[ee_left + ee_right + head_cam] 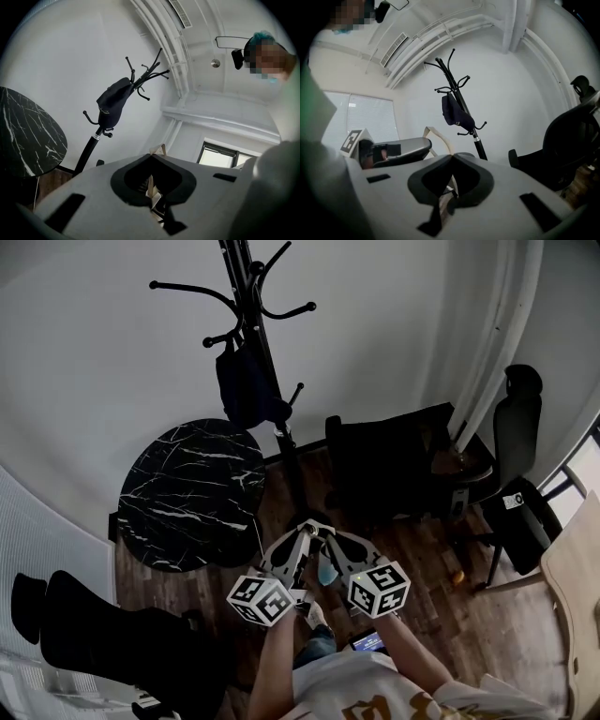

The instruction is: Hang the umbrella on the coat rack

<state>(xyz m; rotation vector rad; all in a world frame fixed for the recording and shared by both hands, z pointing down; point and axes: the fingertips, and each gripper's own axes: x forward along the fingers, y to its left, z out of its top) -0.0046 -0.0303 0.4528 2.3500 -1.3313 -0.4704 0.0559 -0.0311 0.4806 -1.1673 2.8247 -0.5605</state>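
Head view, only here: wooden floor [422,549]; round black marble table [192,488] left of the rack [246,296]; black armchair [394,465] right of the rack's foot; black office chair [516,456] further right of the rack; a lit screen [368,641] low in the frame, well below the rack.
Head view, umbrella: the umbrella [246,385] is dark and folded, and it hangs against the rack's pole below the upper hooks, clear of the floor.
Head view, writing: black-and-white square markers on each cube [261,600]; a white tag [513,501] on the office chair, too small to read.
Head view, grippers: left gripper [305,532] and right gripper [330,538] are held side by side below the rack's foot, tips close to each other, both well apart from the umbrella.
Left gripper view, only here: a ceiling vent [180,11] above the rack; a window [220,157] to the right of the rack.
Left gripper view, writing: pale print on the umbrella, unreadable.
Left gripper view, jaws: pressed together tip to tip, gripping nothing.
Right gripper view, only here: white blinds [370,122] left of the rack; the left gripper and its marker cube seen from the side, also left of the rack.
Right gripper view, umbrella: on the rack, midway up the pole.
Right gripper view, jaws: clenched together, nothing between them.
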